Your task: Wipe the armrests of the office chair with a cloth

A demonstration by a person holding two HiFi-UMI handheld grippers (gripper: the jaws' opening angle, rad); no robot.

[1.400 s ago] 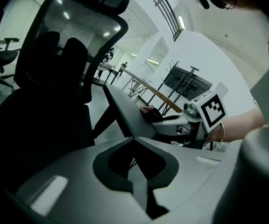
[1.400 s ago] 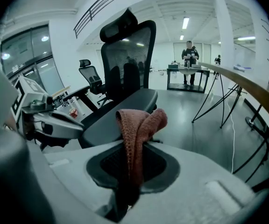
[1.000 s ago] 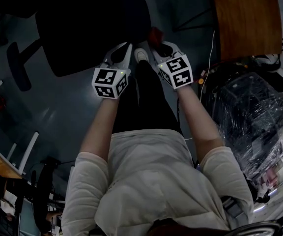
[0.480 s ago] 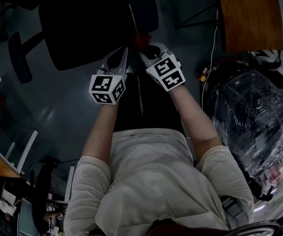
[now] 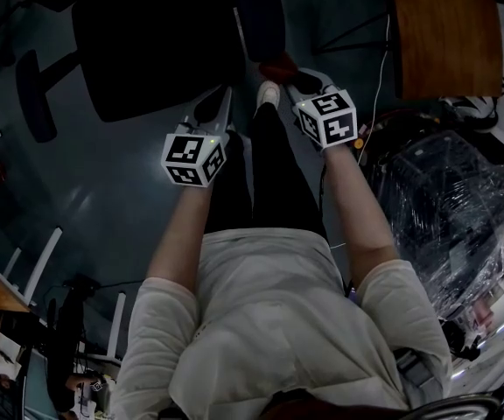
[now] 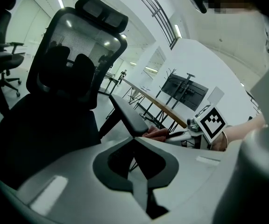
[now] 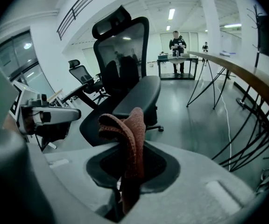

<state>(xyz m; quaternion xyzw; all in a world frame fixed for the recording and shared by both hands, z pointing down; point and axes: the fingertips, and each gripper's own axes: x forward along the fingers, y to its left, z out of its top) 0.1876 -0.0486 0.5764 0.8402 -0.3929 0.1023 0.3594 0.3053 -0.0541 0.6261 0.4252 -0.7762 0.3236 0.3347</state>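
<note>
Since 0.5 s ago our right gripper [image 5: 289,75] swings toward the upper right of the head view, jaws clamped on the red cloth [image 7: 129,125] right by the armrest [image 5: 261,11], while our left gripper [image 6: 134,141] hangs closed and empty, so wiping looks about to begin.

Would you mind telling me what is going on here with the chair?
A person stands before a black office chair with a gripper in each hand. The right gripper is clamped on a reddish cloth, held at the near end of one armrest; contact isn't clear. The left gripper is shut and empty, pointing at the same armrest.
</note>
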